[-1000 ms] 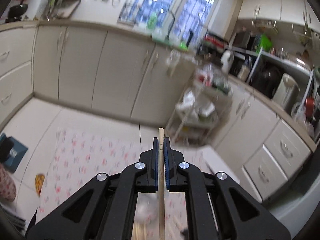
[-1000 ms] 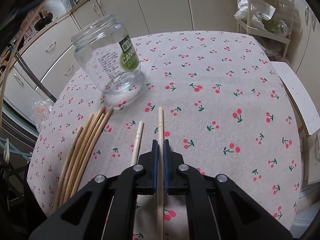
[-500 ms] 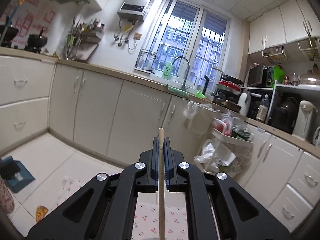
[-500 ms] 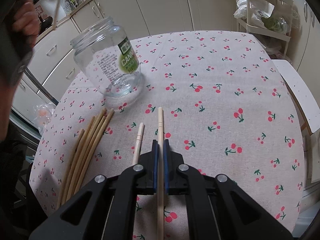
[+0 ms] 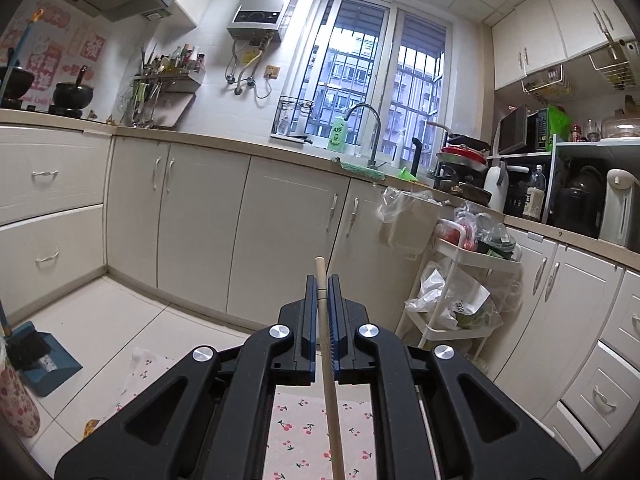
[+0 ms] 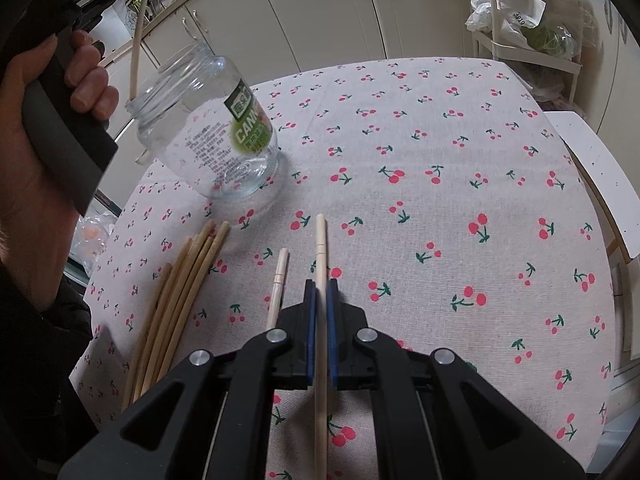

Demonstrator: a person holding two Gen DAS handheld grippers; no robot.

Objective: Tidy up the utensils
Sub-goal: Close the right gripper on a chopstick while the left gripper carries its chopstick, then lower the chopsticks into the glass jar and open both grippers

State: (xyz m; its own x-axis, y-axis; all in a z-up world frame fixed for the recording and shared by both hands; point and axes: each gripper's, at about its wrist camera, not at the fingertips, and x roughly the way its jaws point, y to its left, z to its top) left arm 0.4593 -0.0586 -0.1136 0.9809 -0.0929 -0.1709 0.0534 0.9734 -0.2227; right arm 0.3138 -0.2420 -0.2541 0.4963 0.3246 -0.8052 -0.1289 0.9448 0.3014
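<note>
each gripper, left gripper (image 5: pixel 323 280) and right gripper (image 6: pixel 319 286), is clamped on a chopstick (image 5: pixel 325 320); glass jar (image 6: pixel 212 132) stands beside the bundle of chopsticks (image 6: pixel 176 300).

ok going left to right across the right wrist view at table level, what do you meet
hand holding the other claw's handle → bundle of chopsticks lying on the tablecloth → single loose chopstick → chopstick held in the right claw → bare cherry-print tablecloth → white chair at the table's edge

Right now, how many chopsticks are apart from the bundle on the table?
3. First chopstick clamped in the right gripper; loose chopstick on the cloth beside it; third chopstick in the left gripper, lower end at the glass jar mouth.
</note>
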